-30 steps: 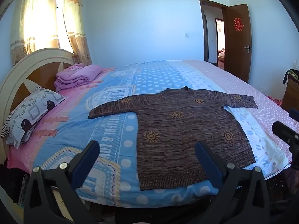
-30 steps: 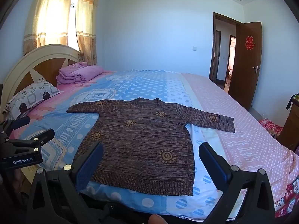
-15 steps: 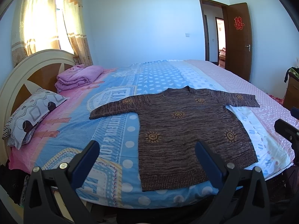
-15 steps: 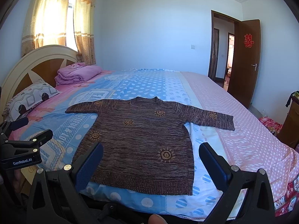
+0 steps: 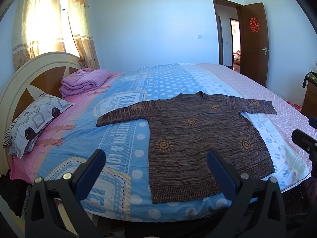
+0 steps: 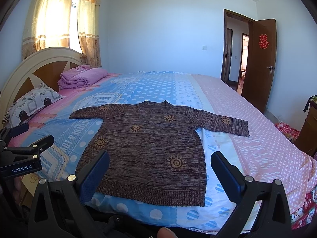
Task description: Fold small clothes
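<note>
The sweater (image 5: 200, 136) lay flat on the bed (image 5: 122, 130), hem toward the cameras, collar pointing away. The left tool (image 5: 155, 167) and right tool (image 6: 160, 168) both gaped wide, holding nothing.

sweater (image 5: 200, 138): knitted cloth, marled brown yarn, looking coarse and matt; ribbed band showing along the hem; sun motifs worked in orange thread
bedsheet (image 5: 122, 144): printed woven cloth, lying smooth and matt
folded blanket (image 5: 83, 81): soft pink cloth, appearing fleecy
pillow (image 5: 33, 123): printed cloth cover, creasing slightly
headboard (image 6: 39, 67): brown wood panels looking semi-gloss, framed in cream painted trim
door (image 6: 261, 63): dark wood, giving a faint sheen; metal handle
curtains (image 5: 45, 23): thin cloth, letting light through
left gripper (image 5: 156, 170): black matt plastic frame, blue textured pads, bright metal screw heads
right gripper (image 6: 160, 172): same plastic, pads showing a fine grid
walls: painted plaster, looking smooth and matt
</note>
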Demonstrator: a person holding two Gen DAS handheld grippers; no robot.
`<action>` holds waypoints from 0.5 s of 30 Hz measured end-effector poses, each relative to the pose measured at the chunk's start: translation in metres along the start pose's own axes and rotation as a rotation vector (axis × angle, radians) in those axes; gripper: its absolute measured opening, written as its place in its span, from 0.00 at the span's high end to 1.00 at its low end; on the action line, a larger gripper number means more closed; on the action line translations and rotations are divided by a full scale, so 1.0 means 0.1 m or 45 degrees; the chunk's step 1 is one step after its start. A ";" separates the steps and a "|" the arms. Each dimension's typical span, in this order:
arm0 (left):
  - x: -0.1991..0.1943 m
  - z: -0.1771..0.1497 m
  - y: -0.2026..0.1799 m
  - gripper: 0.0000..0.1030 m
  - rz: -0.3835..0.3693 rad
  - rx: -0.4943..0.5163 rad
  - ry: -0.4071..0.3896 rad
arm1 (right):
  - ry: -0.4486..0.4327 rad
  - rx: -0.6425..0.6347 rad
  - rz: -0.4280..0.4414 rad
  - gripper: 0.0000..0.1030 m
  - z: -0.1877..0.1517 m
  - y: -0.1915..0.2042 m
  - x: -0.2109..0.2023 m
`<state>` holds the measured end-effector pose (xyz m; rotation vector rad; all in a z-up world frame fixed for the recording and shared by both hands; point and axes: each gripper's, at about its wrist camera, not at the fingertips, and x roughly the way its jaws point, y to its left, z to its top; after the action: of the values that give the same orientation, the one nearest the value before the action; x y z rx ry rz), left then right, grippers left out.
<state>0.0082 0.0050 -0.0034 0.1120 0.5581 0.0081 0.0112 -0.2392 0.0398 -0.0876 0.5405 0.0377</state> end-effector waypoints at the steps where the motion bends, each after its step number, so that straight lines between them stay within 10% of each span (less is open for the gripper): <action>1: 0.00 0.00 0.01 0.00 0.000 -0.001 -0.001 | 0.000 0.000 0.000 0.01 0.00 0.00 0.00; 15: 0.00 0.00 0.03 0.00 0.004 -0.004 -0.003 | 0.006 0.001 0.003 0.01 -0.02 -0.01 0.01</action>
<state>0.0088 0.0080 -0.0030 0.1094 0.5552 0.0116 0.0113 -0.2399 0.0378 -0.0864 0.5456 0.0393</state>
